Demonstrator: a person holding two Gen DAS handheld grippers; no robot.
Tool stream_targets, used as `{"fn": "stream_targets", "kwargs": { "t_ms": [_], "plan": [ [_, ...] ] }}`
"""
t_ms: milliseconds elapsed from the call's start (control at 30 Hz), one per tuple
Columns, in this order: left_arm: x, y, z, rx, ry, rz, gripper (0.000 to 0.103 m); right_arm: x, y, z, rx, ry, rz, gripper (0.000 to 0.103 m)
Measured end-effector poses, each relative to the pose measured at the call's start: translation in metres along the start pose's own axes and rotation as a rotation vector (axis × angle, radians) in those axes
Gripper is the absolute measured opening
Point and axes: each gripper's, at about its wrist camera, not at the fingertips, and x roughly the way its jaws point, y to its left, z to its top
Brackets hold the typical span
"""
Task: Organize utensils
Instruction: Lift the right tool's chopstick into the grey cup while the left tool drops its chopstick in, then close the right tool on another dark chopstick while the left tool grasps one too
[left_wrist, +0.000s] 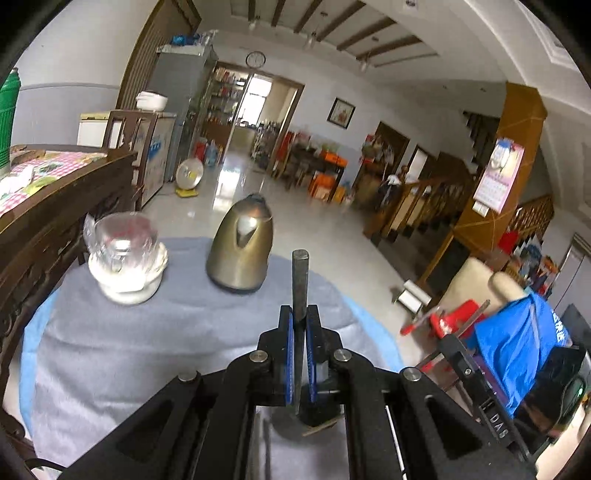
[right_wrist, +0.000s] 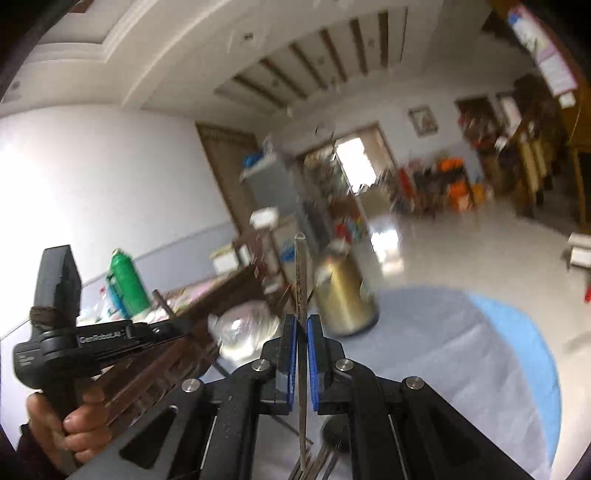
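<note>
In the left wrist view my left gripper (left_wrist: 300, 317) is shut on a dark flat utensil handle (left_wrist: 300, 273) that stands upright between the blue pads. Its lower end is hidden behind the jaws. In the right wrist view my right gripper (right_wrist: 302, 325) is shut on a steel fork (right_wrist: 301, 273). The fork's handle points up and its tines (right_wrist: 314, 461) hang below the jaws. Both grippers are held well above the grey tablecloth (left_wrist: 129, 350). A hand (right_wrist: 70, 424) grips the left tool's body at the left of the right wrist view.
A brass-coloured kettle (left_wrist: 240, 251) and a plastic-wrapped glass jar on a white bowl (left_wrist: 123, 258) stand at the table's far side. A dark wooden bench (left_wrist: 44, 229) borders the left. A chair with blue and red things (left_wrist: 517, 332) sits on the right.
</note>
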Motion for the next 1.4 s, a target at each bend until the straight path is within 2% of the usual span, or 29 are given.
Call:
{"fn": "stream_targets", "kwargs": {
  "t_ms": [133, 200, 367, 567, 600, 667, 700, 733, 833, 867, 900, 933, 1033, 1100, 1233, 1300, 1400],
  "plan": [
    [0.013, -0.004, -0.005, -0.016, -0.011, -0.022, 0.007, 0.009, 0.002, 0.004, -0.025, -0.068, -0.094, 0.006],
    [0.027, -0.008, -0.009, -0.014, 0.015, -0.008, 0.007, 0.02, -0.001, 0.0, -0.027, -0.06, -0.122, 0.006],
    [0.062, -0.007, -0.036, -0.018, 0.162, 0.013, 0.007, 0.041, -0.011, -0.015, -0.045, 0.044, -0.165, 0.006],
    [0.082, -0.001, -0.053, -0.017, 0.288, 0.024, 0.008, 0.066, -0.021, -0.033, -0.02, 0.194, -0.163, 0.008],
    [0.078, -0.002, -0.053, -0.012, 0.294, 0.024, 0.009, 0.063, -0.029, -0.036, -0.006, 0.202, -0.159, 0.008],
    [0.072, -0.001, -0.055, -0.006, 0.299, 0.022, 0.025, 0.061, -0.04, -0.04, 0.036, 0.225, -0.154, 0.009],
    [0.068, 0.002, -0.056, -0.009, 0.293, 0.022, 0.041, 0.06, -0.044, -0.042, 0.061, 0.238, -0.148, 0.012],
    [0.063, 0.004, -0.056, -0.012, 0.283, 0.023, 0.048, 0.058, -0.05, -0.043, 0.095, 0.254, -0.134, 0.015],
    [0.046, 0.012, -0.062, 0.014, 0.261, 0.036, 0.05, 0.045, -0.057, -0.048, 0.136, 0.251, -0.111, 0.034],
    [0.044, 0.016, -0.065, 0.016, 0.264, 0.044, 0.051, 0.038, -0.059, -0.05, 0.146, 0.241, -0.104, 0.044],
    [0.04, 0.022, -0.07, 0.014, 0.272, 0.06, 0.052, 0.03, -0.061, -0.052, 0.154, 0.232, -0.1, 0.059],
    [0.039, 0.026, -0.074, 0.012, 0.28, 0.069, 0.052, 0.022, -0.062, -0.054, 0.164, 0.215, -0.09, 0.062],
    [0.034, 0.047, -0.095, -0.019, 0.329, 0.116, 0.052, 0.005, -0.06, -0.056, 0.165, 0.187, -0.068, 0.062],
    [0.033, 0.059, -0.107, -0.039, 0.36, 0.152, 0.052, -0.002, -0.057, -0.061, 0.157, 0.2, -0.058, 0.062],
    [0.028, 0.086, -0.136, -0.079, 0.419, 0.244, 0.052, -0.006, -0.045, -0.082, 0.126, 0.277, -0.033, 0.054],
    [0.025, 0.093, -0.148, -0.09, 0.445, 0.261, 0.052, -0.002, -0.039, -0.096, 0.121, 0.332, -0.015, 0.039],
    [0.021, 0.1, -0.167, -0.102, 0.472, 0.264, 0.052, 0.013, -0.03, -0.121, 0.125, 0.434, -0.008, 0.038]
  ]
}}
